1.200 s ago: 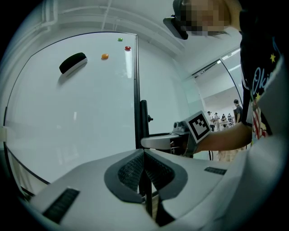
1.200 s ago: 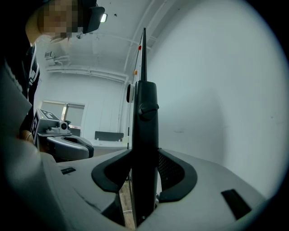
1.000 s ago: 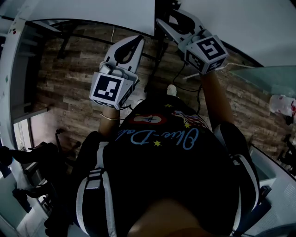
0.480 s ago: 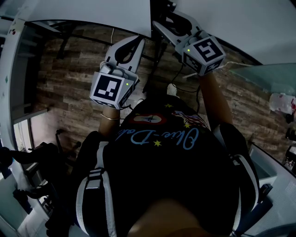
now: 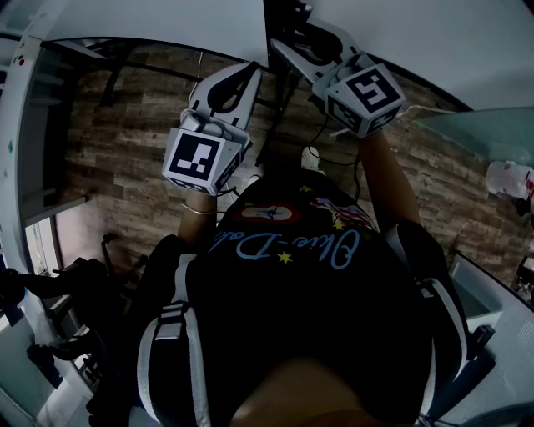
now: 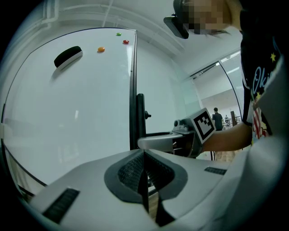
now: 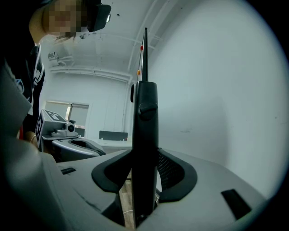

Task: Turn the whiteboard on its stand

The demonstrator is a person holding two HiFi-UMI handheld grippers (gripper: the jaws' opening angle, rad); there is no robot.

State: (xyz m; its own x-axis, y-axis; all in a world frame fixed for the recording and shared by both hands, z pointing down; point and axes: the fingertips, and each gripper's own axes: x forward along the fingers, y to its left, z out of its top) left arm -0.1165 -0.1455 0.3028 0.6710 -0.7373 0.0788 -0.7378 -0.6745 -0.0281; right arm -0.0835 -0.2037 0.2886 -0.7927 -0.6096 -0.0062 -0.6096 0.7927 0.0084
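Because the person's dark shirt (image 5: 292,317) fills the lower half of the head view, much of the scene is hidden there. The whiteboard (image 5: 158,21) is cut off by the top of the frame, so only a strip of it shows above the wood-plank floor (image 5: 125,167). Where the stand meets that floor cannot be made out. The right hand-held gripper (image 5: 279,46) reaches up to the board's dark side edge, but from above that spot is too dark to read its jaws.

The right gripper view shows them: the right hand-held gripper (image 7: 144,155) is closed on the stand's black upright (image 7: 145,131), which stands between the two pads. A round knob (image 7: 143,108) sits on the upright above them. From this side the whiteboard (image 7: 216,90) is seen almost edge-on, with its thin edge rising above the upright.

The left hand-held gripper (image 5: 250,68) is raised just beside the right one, near the board's lower edge. In the left gripper view its jaws are pressed together with nothing between them.

Only the left gripper view shows the board's face. An eraser (image 6: 67,56), an orange magnet (image 6: 101,49), a green magnet (image 6: 118,34) and a red magnet (image 6: 125,42) sit near its top edge. The right hand-held gripper's marker cube (image 6: 203,125) also shows there, beside the upright.
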